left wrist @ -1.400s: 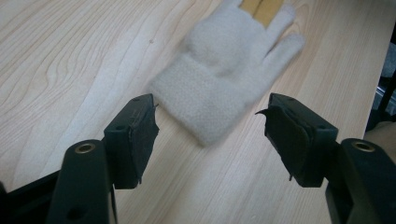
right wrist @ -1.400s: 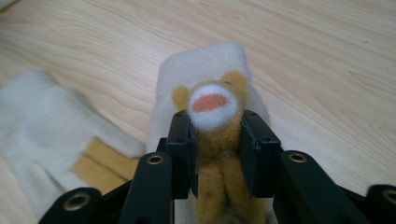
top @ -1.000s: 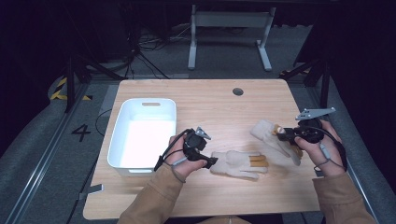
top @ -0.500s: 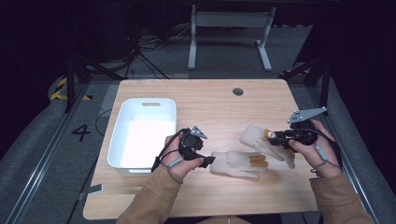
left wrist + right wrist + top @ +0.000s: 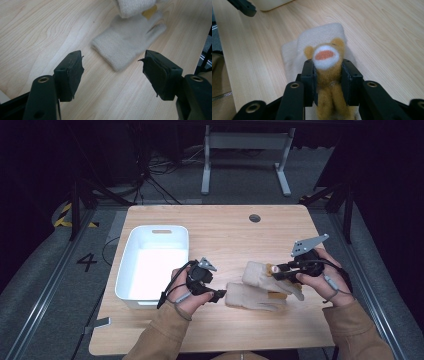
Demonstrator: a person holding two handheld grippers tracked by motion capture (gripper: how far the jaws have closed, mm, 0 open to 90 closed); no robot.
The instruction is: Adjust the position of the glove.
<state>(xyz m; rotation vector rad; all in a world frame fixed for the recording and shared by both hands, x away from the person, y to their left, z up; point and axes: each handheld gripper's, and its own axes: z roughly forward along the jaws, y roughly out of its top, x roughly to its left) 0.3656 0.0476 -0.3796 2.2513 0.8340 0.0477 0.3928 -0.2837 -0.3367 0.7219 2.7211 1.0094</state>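
The right tool [image 5: 327, 75], clamped on the bear glove [image 5: 325, 65], risked dragging the plain glove [image 5: 127, 40] beneath, beyond the gaping left tool [image 5: 115, 72].

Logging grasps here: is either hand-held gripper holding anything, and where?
The right hand-held gripper clamps the glove by its tan animal patch. The left hand-held gripper holds nothing.

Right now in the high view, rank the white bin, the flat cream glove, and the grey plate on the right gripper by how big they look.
1. white bin, clearly largest.
2. flat cream glove.
3. grey plate on the right gripper, smallest, though it sits higher and closer to the camera.
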